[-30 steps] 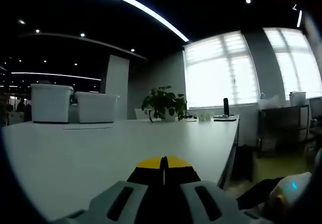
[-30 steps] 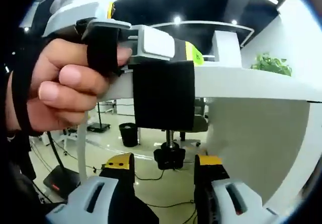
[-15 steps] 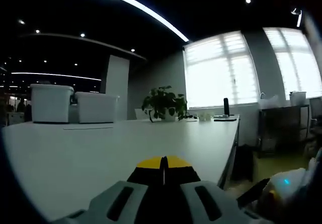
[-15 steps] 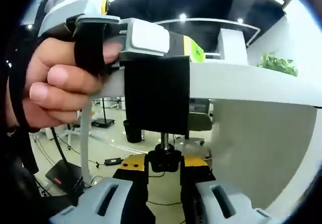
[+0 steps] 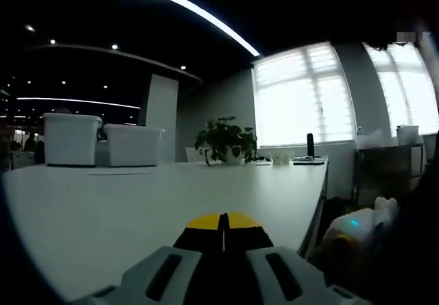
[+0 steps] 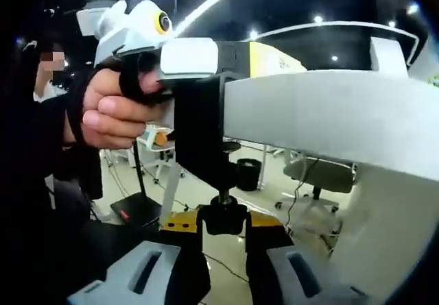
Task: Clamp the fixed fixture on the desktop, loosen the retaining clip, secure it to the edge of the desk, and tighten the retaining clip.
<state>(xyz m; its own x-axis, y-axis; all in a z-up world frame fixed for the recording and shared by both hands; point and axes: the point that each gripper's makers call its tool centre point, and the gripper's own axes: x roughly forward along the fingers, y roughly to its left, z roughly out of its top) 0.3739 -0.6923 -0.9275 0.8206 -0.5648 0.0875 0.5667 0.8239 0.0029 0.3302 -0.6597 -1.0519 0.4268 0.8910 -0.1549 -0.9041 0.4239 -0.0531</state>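
A black clamp fixture (image 6: 199, 140) hangs over the edge of the white desk (image 6: 329, 113). Its threaded screw points down and ends in a black knob (image 6: 223, 217). My right gripper (image 6: 223, 224) is under the desk edge, shut on that knob with its yellow-tipped jaws on either side. In the right gripper view, a hand (image 6: 116, 110) holds my left gripper (image 6: 199, 55) on top of the fixture. In the left gripper view, my left gripper (image 5: 221, 221) lies low over the desk (image 5: 137, 202), its jaws pressed together. What they pinch is hidden there.
Two white bins (image 5: 68, 139) and a potted plant (image 5: 223, 140) stand at the desk's far side. A dark shelf unit (image 5: 384, 171) stands by the windows. Below the desk are an office chair (image 6: 322, 178), a black waste bin (image 6: 248, 175) and the desk's white side panel (image 6: 384, 223).
My right gripper's jaws, open a second ago, have shut on the knob, and its view has since rolled and swung. The left gripper holds still.
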